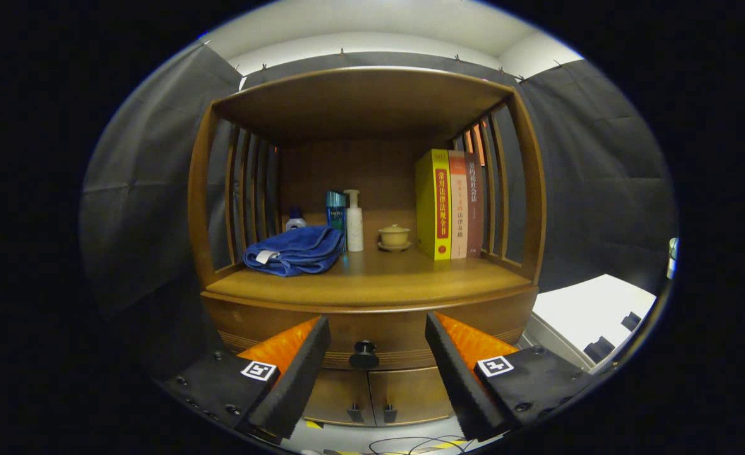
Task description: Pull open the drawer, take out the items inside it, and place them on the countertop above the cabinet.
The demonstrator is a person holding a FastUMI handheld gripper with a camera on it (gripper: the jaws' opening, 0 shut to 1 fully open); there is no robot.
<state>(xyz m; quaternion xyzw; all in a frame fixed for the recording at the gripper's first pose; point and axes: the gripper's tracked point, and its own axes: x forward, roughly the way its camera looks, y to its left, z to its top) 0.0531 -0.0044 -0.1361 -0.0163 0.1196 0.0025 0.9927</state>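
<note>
The drawer (372, 328) sits closed in the front of the wooden cabinet (208, 208), just under the tabletop (372, 281), and its dark round knob (364, 354) lies straight ahead of the gripper (377, 354), centred in the gap between the two fingers and somewhat beyond their tips. The gripper is spread wide, its black pads apart and touching nothing. The drawer front runs crosswise to the fingers, so a pull would come straight back along the line the gripper points; the coming move turns on carrying the fingers forward until the knob stands between the pads. What the drawer holds cannot be seen while it is shut.

Below the drawer are two small cabinet doors (372, 395), each with its own handle near the middle seam. On the tabletop, a folded blue towel (296, 249) lies to the left, with a few bottles (353, 221) behind it, a small lidded cup (394, 237) near the middle, and three upright books (451, 202) to the right. The front strip of the tabletop is bare and looks a likely place for the items.
</note>
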